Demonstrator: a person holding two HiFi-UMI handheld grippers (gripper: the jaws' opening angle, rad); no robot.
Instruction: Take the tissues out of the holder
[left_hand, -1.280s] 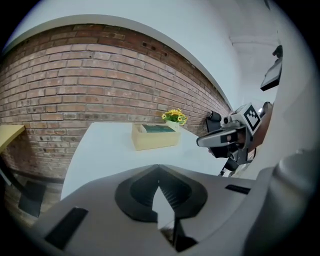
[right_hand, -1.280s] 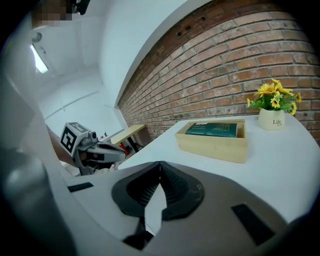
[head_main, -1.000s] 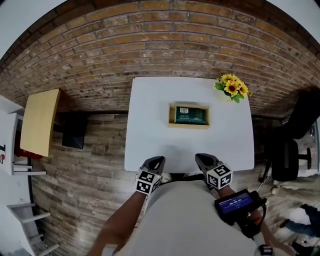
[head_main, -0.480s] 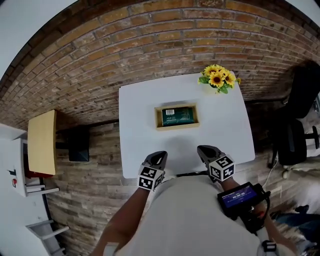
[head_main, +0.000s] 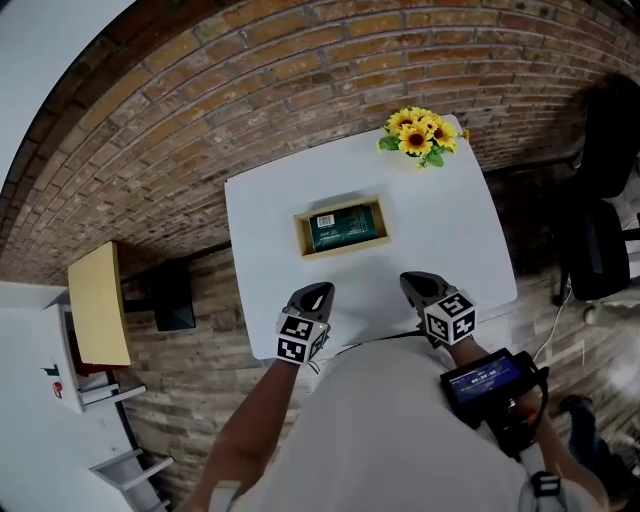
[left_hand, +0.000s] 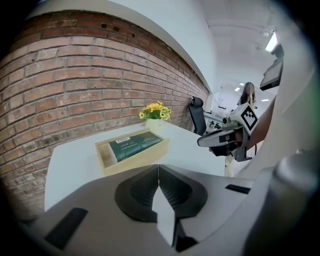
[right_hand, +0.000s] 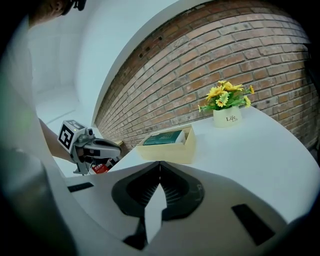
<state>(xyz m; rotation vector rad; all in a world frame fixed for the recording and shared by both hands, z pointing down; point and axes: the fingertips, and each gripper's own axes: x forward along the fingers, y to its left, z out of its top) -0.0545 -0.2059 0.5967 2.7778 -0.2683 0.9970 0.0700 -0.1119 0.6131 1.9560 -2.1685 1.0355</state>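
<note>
Fingers of left gripper (head_main: 316, 292) and right gripper (head_main: 421, 285) are pressed together, empty, at near table (head_main: 450, 240) edge. Tissue pack (head_main: 346, 226) sits in wooden holder (head_main: 303, 233) mid-table, well apart. Judged: nothing removed; whole extraction remains.

You have bright, even light; the white desk (head_main: 450, 230) looks nearly washed out, with soft shadows. Fisheye lenses bow the brick wall (head_main: 200, 100). Your gripper views darken at their edges, and a ceiling lamp (left_hand: 271, 42) glares in the left one.

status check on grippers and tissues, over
Left gripper shut, empty; right gripper shut, empty. Green tissue pack in pale wooden box holder, untouched. Yellow sunflowers at far corner, nothing between.
</note>
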